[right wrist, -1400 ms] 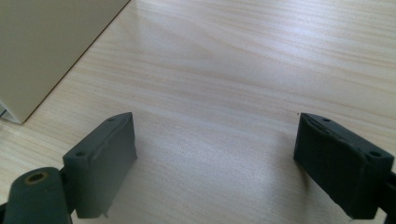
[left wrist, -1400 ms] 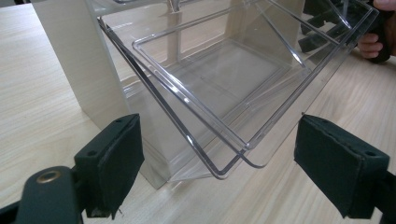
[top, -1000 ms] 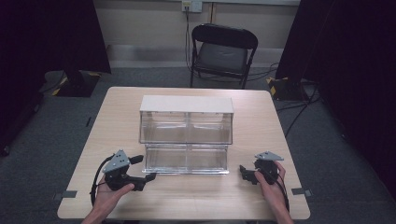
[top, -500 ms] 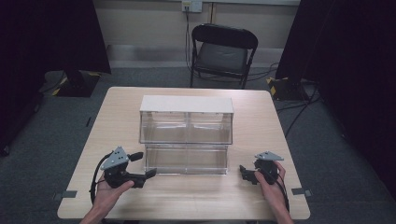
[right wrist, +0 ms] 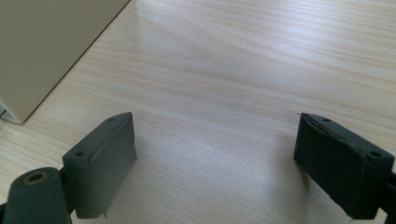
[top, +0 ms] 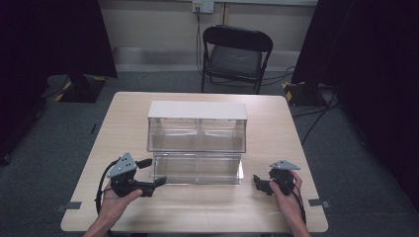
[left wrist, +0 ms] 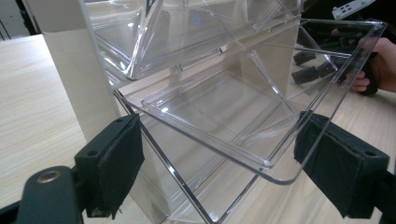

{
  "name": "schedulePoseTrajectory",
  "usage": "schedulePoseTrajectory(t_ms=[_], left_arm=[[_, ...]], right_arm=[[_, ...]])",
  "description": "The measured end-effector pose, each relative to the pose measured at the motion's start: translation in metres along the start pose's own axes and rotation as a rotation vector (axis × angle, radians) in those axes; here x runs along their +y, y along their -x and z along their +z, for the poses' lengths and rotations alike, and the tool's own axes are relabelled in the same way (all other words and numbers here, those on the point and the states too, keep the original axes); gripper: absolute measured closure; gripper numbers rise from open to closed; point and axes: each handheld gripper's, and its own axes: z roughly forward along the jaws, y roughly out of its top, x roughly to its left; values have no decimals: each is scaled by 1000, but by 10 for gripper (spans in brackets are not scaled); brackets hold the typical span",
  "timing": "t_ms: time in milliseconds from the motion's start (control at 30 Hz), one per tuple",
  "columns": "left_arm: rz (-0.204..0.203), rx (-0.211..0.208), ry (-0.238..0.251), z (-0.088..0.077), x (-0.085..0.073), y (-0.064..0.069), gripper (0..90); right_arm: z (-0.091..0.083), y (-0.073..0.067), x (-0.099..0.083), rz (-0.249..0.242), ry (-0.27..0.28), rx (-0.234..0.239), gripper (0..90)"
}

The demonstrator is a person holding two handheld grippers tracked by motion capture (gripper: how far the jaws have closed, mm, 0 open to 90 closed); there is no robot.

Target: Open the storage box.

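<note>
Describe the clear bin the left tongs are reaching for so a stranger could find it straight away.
On the wooden table stands a clear cabinet with two rows of bins. The lower left bin is the one tipped open at the front, with the open left tongs around its corner.

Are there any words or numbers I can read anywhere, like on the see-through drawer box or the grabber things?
None can be read.
Clear drawer box: no label or print.
Left gripper and right gripper: no print that I can make out.
Wall socket plate: too small and blurred to tell if it bears any mark.
</note>
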Motion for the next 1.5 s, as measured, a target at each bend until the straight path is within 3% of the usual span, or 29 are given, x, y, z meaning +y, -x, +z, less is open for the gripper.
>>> schedulePoseTrajectory(t_ms=[233,367,467,1000,1267,1500], left_arm=[[-37,-11,34,2,5,-1,152],[-21,-2,46,1,11,-2,154],[-32,-2,56,2,12,-3,155],[-42,23,52,2,16,-7,153],[-2,52,40,3,23,-5,157],[-21,50,42,2,26,-8,154]], right_arm=[[0,0,0,0,0,-1,119],[0,0,0,2,0,-2,119],[0,0,0,0,0,-1,119],[0,0,0,0,0,-1,118],[0,0,0,0,0,-1,118],[0,0,0,0,0,-1,118]])
